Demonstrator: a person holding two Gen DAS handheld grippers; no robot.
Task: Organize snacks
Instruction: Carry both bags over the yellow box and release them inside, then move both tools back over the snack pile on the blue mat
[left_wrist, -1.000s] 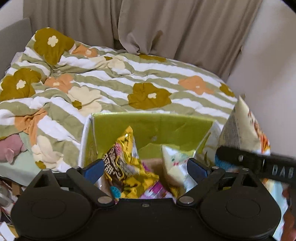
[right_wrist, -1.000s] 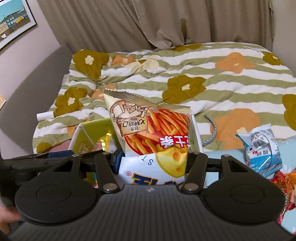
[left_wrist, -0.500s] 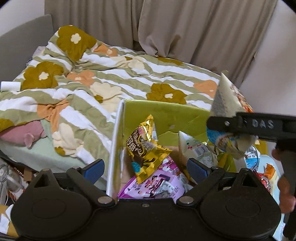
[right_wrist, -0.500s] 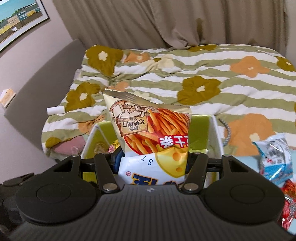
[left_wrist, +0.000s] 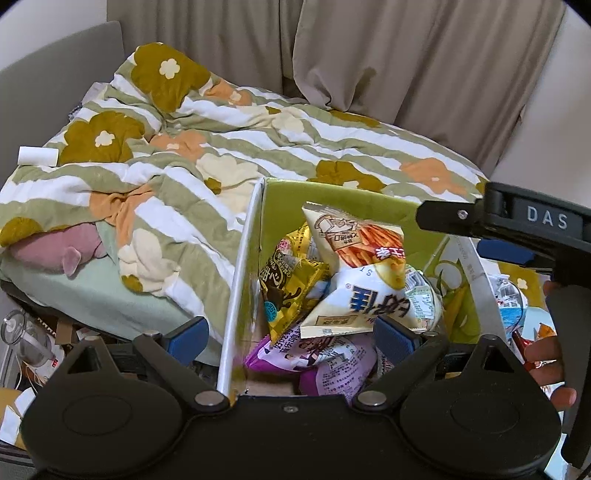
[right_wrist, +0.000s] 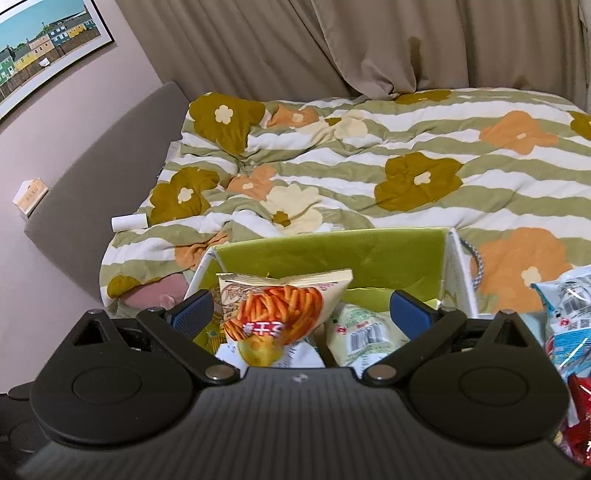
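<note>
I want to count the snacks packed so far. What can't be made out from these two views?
- Green box floor, left wrist view: hidden under the fries bag and purple packet.
- Purple packet, right wrist view: not visible beneath the fries bag.
- Loose snacks beside the box: cut off by the right edge.
- Box's near wall, both views: hidden behind each hand-held gripper body.

Glossy, crinkled plastic-film snack bags (left_wrist: 354, 273) fill the smooth cardboard box (left_wrist: 236, 280). Behind the box, the quilt (right_wrist: 369, 162) is soft matt cloth.
</note>
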